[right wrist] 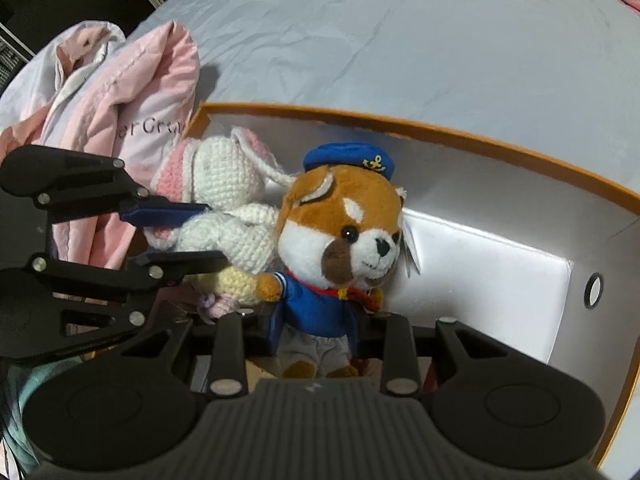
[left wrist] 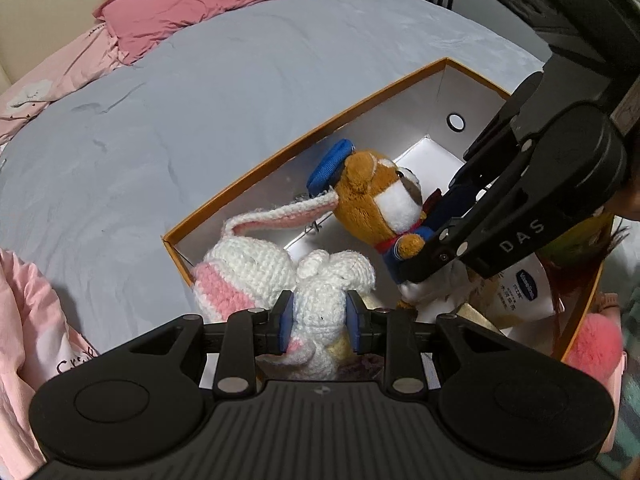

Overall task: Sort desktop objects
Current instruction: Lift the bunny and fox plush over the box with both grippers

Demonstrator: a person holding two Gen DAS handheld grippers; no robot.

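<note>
Two soft toys held over an orange-rimmed box on a bed.

The crocheted rabbit (left wrist: 320, 300), white with pink ears, sits clamped between the blue pads of the left gripper (left wrist: 322, 320), low inside the white-lined box (left wrist: 304, 136). Just beside it, touching its ear, the plush dog (right wrist: 336, 248) in a blue sailor cap and jacket is pinched at the body by the right gripper (right wrist: 316, 336), also within the box walls. A white lotion tube (left wrist: 524, 292) lies deeper in the box. Around it spread a grey bedsheet (left wrist: 240, 80), a pink pillow (left wrist: 200, 4) and pink clothing (right wrist: 132, 104).
</note>
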